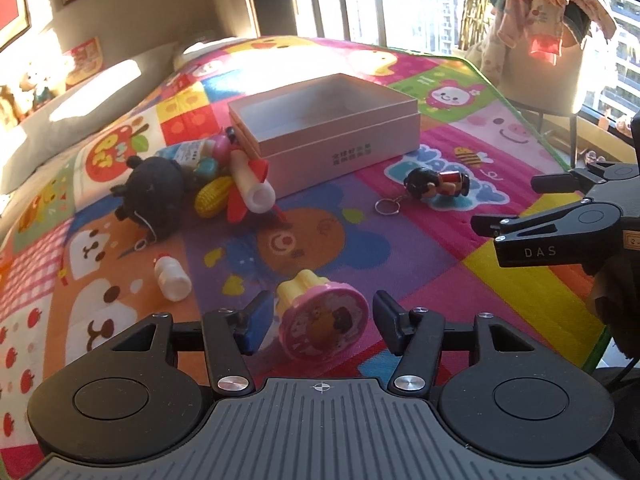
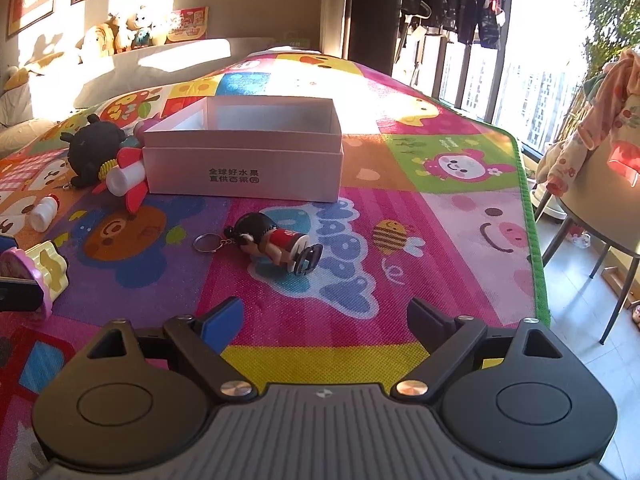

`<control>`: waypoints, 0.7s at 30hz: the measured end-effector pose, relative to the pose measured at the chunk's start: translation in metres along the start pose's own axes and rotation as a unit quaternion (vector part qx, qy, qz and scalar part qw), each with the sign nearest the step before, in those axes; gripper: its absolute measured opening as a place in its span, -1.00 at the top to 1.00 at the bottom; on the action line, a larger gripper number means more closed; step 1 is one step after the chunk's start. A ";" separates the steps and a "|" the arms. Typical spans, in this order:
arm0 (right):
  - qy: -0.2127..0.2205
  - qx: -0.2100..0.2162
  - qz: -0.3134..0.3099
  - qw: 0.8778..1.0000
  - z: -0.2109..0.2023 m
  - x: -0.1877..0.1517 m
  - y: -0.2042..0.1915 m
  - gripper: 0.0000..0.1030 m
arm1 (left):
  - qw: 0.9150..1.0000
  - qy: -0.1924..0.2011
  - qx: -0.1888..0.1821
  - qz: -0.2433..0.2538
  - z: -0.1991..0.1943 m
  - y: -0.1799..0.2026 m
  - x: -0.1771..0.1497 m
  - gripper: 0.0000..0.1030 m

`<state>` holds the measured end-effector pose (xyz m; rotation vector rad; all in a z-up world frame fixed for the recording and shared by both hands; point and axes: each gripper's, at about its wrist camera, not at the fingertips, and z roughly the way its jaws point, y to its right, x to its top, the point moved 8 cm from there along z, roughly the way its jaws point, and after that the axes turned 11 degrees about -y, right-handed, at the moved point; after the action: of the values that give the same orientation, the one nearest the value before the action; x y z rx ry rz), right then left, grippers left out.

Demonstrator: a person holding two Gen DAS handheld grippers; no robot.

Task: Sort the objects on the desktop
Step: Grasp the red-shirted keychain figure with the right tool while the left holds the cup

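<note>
A pink and yellow cake toy (image 1: 322, 318) lies on its side on the colourful mat, between the open fingers of my left gripper (image 1: 320, 320); no finger touches it. It also shows in the right wrist view (image 2: 36, 272). My right gripper (image 2: 326, 322) is open and empty above the mat, a little short of a doll keychain (image 2: 276, 242), which also shows in the left wrist view (image 1: 434, 186). An open, empty pink box (image 1: 324, 136) stands mid-mat and shows in the right wrist view too (image 2: 244, 172).
Left of the box lie a black plush (image 1: 154, 196), a white and red rocket toy (image 1: 252, 186), a yellow corn toy (image 1: 212, 198) and other small toys. A small white bottle (image 1: 172, 278) lies nearer. The mat's green edge (image 2: 534, 240) borders a chair with clothes (image 2: 600, 152).
</note>
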<state>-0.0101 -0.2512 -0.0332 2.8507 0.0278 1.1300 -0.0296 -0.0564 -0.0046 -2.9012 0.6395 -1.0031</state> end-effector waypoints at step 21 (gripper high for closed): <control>-0.095 0.275 -0.181 0.939 -0.024 0.035 -0.161 0.56 | 0.968 0.103 0.079 -0.215 -0.042 -0.139 -0.013 -0.94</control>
<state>0.0005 -0.0876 -0.0040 3.1970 0.9580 0.8681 -0.0118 0.0812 0.0403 -2.8720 -0.0834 -1.3377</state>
